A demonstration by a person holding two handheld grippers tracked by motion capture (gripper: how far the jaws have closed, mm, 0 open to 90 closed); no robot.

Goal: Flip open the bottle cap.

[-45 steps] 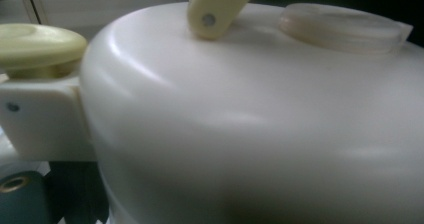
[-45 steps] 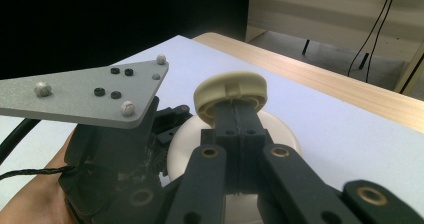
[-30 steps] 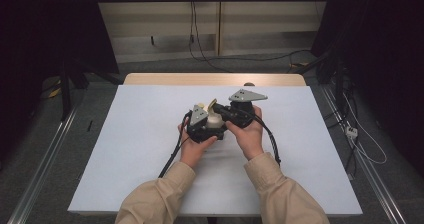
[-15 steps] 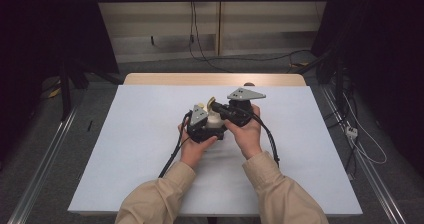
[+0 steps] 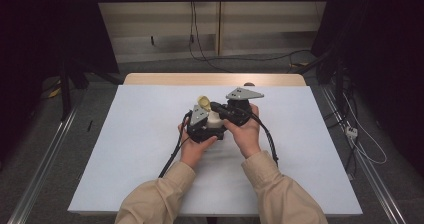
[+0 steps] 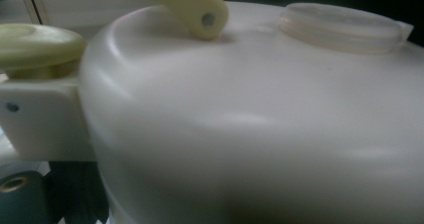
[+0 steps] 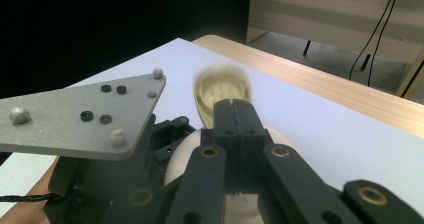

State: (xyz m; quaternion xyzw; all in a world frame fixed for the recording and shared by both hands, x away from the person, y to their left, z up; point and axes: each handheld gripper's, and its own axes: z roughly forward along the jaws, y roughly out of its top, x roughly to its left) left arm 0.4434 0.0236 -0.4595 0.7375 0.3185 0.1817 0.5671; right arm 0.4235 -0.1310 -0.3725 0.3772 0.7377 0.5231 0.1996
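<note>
Cream-white and rounded, a smooth plastic container (image 5: 215,119) with a pale yellow handle (image 5: 203,102) sits at the centre of the high view, held just above the white table sheet (image 5: 125,149) between the two grippers. In the left gripper view its domed body (image 6: 260,129) looms very close, with a translucent round cap (image 6: 342,26) at the upper right and the yellow handle's end (image 6: 200,9) at the top centre. The left gripper (image 5: 200,126) is pressed up against the container, but whether its jaws are clamped on it cannot be told. The right gripper (image 7: 234,111) has its two black jaws squeezed fully together at the middle of its own view, their tips just below the blurred yellow handle part (image 7: 222,86); whether anything thin is pinched between them cannot be told. Both hands, left (image 5: 192,149) and right (image 5: 247,134), wrap the grippers, tan sleeves (image 5: 280,194) running to the bottom edge. A light wooden table edge (image 5: 215,79) shows beyond the sheet, and dark cables (image 5: 192,24) hang on the wall behind.
</note>
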